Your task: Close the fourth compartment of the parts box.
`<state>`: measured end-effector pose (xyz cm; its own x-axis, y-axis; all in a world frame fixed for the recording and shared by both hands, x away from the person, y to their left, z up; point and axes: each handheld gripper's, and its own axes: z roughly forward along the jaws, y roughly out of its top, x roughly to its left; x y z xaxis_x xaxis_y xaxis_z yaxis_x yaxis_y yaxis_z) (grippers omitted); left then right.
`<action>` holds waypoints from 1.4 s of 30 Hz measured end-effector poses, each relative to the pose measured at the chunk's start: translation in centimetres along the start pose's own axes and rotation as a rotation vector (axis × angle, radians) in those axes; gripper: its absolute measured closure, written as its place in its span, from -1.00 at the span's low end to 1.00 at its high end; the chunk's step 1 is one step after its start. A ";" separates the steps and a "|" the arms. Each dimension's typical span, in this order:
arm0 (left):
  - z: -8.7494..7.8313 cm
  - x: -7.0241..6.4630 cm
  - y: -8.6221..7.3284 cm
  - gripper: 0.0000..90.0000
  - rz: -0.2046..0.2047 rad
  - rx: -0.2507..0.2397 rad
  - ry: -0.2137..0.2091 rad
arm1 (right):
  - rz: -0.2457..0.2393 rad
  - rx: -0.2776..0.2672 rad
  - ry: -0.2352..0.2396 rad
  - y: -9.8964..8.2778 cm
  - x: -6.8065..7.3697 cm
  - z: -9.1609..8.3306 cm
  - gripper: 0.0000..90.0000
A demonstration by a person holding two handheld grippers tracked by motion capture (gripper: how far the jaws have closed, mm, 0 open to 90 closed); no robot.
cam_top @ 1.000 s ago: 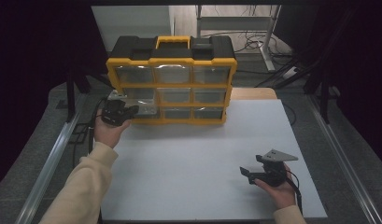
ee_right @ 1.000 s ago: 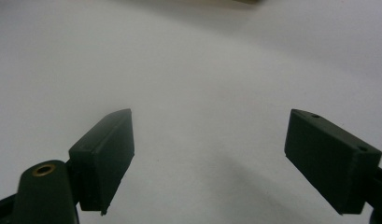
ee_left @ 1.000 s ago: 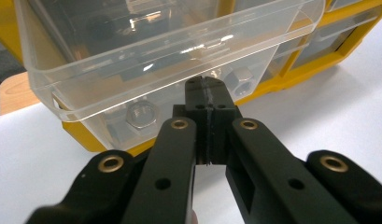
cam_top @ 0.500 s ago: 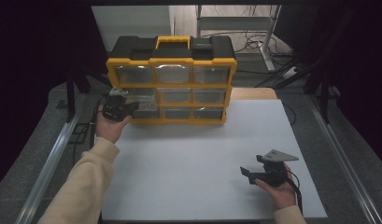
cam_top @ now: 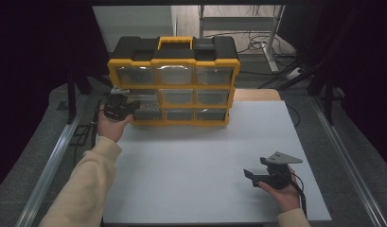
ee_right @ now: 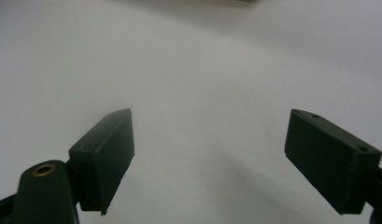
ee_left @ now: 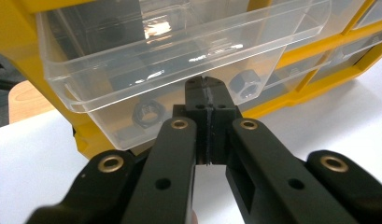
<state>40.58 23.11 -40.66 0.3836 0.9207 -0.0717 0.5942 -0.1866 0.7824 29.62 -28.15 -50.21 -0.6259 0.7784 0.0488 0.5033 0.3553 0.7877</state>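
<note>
The clear plastic drawer is sitting pulled partway out of the yellow and black organizer case, at the case's lower left corner as the high view shows it, with the case standing upright at the far edge of the white table. The left gripper view is showing what the high view cannot: two steel hex nuts are lying inside the drawer, one on each side of the jaw tips, and the drawer's front lip is hanging just above those tips. The left gripper is pressing its jaws fully together, pad against pad, right at the drawer's front wall; whether they are pinching a part of the drawer cannot be told. In the high view this gripper is resting in the person's left hand against the case's left side.

The right gripper is sitting well apart from the case, near the table's front right, held in the person's right hand. The right gripper view is showing its jaws standing wide apart with nothing between them, over bare white tabletop.
</note>
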 end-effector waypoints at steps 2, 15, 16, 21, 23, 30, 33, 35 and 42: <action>0.1 0.1 0.2 0.99 -0.007 -0.002 0.003 | 0.000 0.000 -0.001 0.0 0.0 0.0 -0.63; 1.1 0.6 0.9 0.99 -0.015 -0.006 0.016 | 0.003 0.000 -0.001 0.0 0.0 0.0 -0.63; 1.1 0.6 1.0 0.99 -0.020 -0.008 0.016 | 0.001 0.000 -0.002 0.0 0.0 0.0 -0.63; 1.5 0.9 1.2 0.99 -0.030 -0.012 0.012 | 0.009 0.000 -0.004 -0.2 -0.2 -0.1 -0.63; 1.6 1.0 1.3 0.99 -0.032 -0.012 0.014 | 0.012 0.000 -0.004 -0.2 -0.3 -0.1 -0.63; 2.0 1.2 1.5 0.99 -0.043 -0.022 0.010 | 0.010 -0.002 -0.006 -0.3 -0.3 -0.3 -0.63; 1.9 1.3 1.4 0.99 -0.039 -0.022 0.011 | 0.014 -0.002 -0.010 -0.3 -0.3 -0.4 -0.63; 1.8 1.5 1.3 0.99 -0.041 -0.023 0.010 | 0.015 0.000 -0.011 -0.4 -0.3 -0.4 -0.63; 0.1 1.2 -0.5 0.99 -0.032 -0.045 -0.011 | 0.016 -0.008 -0.005 -0.3 -0.4 -0.3 -0.63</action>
<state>40.82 24.32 -41.17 0.3723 0.9223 -0.1037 0.5739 -0.1410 0.8067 29.56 -28.74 -50.25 -0.6145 0.7867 0.0586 0.5085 0.3382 0.7919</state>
